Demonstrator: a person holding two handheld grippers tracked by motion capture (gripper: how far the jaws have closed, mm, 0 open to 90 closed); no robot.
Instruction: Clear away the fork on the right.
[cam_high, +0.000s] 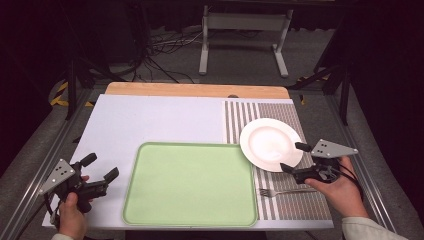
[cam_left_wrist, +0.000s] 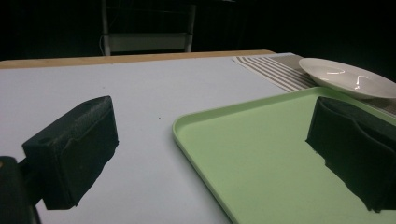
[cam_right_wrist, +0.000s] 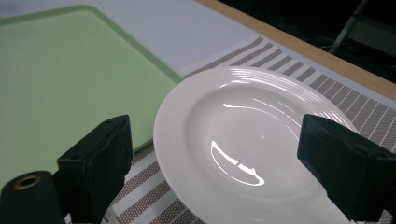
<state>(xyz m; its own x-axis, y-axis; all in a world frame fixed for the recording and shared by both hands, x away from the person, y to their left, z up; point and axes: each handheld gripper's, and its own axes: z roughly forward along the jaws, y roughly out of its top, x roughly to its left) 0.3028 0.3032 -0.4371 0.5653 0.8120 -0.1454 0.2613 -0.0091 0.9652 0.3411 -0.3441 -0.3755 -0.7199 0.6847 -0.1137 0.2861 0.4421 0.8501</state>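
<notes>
Bench (cam_high: 150, 115) with white top and wooden strip along far edge. One pale green tray (cam_high: 190, 184), empty, at middle of near edge. One striped placemat (cam_high: 295, 200) covering right portion of bench, from far edge to near edge. One white plate (cam_high: 270, 144), empty, on far half of placemat, its left rim just overlapping tray's far right corner. One fork (cam_high: 285, 191) on placemat near right near corner, lying crosswise, tines toward tray, well short of plate.

Two hand-held grippers, one per hand. Left hand-held gripper (cam_high: 98, 168) near left near corner of bench, over bare white surface just beside tray's left edge; jaws spread wide, nothing between them. In left gripper view, same left hand-held gripper (cam_left_wrist: 210, 158) with one jaw over white surface, other over tray (cam_left_wrist: 261, 154); plate (cam_left_wrist: 348, 77) far off at right on placemat (cam_left_wrist: 280, 70).

Right hand-held gripper (cam_high: 292, 157) at right edge of bench, jaws parted on either side of plate's near right rim; contact with rim not discernible. In right gripper view, right hand-held gripper (cam_right_wrist: 212, 177) with jaws apart and plate (cam_right_wrist: 252, 144) lying between them, tray (cam_right_wrist: 70, 79) to left, placemat (cam_right_wrist: 289, 63) beyond.
</notes>
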